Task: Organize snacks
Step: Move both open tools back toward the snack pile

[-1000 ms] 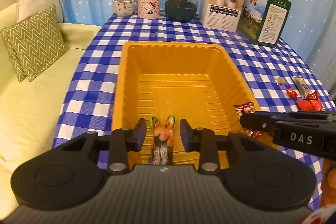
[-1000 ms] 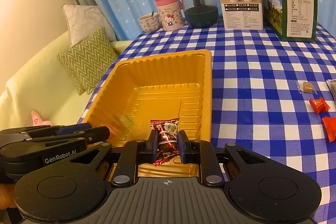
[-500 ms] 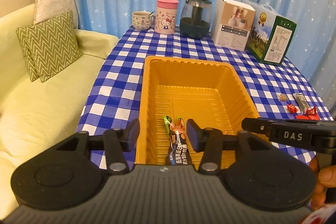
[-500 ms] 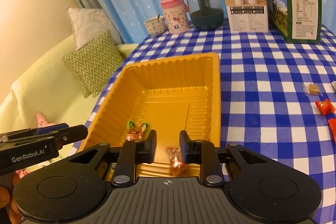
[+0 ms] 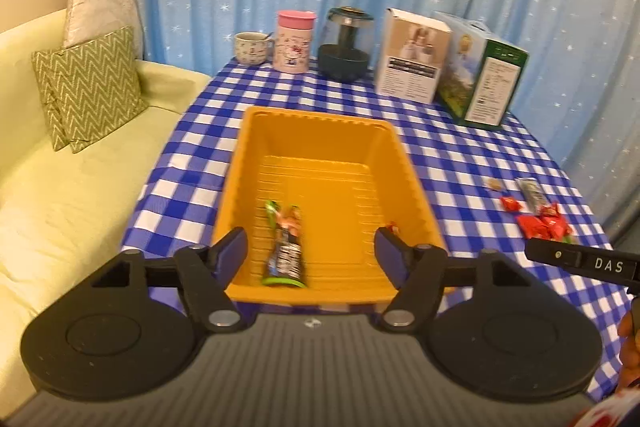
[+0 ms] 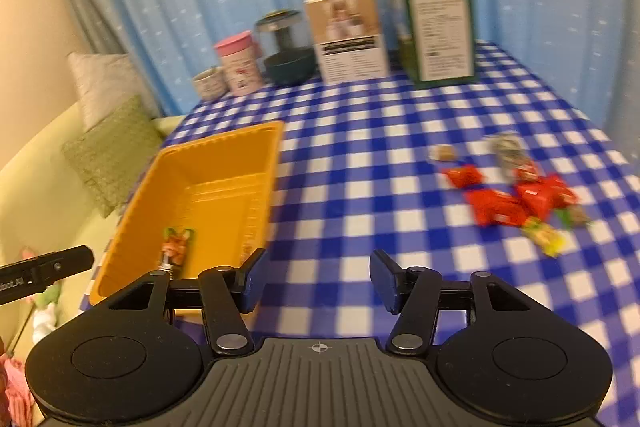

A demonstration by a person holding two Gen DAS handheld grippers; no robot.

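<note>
1. Left wrist: the left gripper (image 5: pixel 311 247) is opening, released; a dark snack bar (image 5: pixel 285 251) is lying between and below its fingers inside the orange tray (image 5: pixel 404 163).
2. Right wrist: the right gripper (image 6: pixel 316 281) is opening, empty; red snack packets (image 6: pixel 516 201) are lying ahead to its right on the checkered tablecloth (image 6: pixel 360 163).

The left gripper (image 5: pixel 311 247) hangs over the near end of the orange tray (image 5: pixel 416 183), its jaws opening with nothing pinched between them. A dark snack bar (image 5: pixel 285 249) lies flat on the tray floor below, and a red candy (image 5: pixel 391 227) peeks out by the right finger. On the checked cloth (image 5: pixel 452 155) to the right lie more red candies (image 5: pixel 542 223), with the right gripper (image 5: pixel 580 261) near them.
</note>
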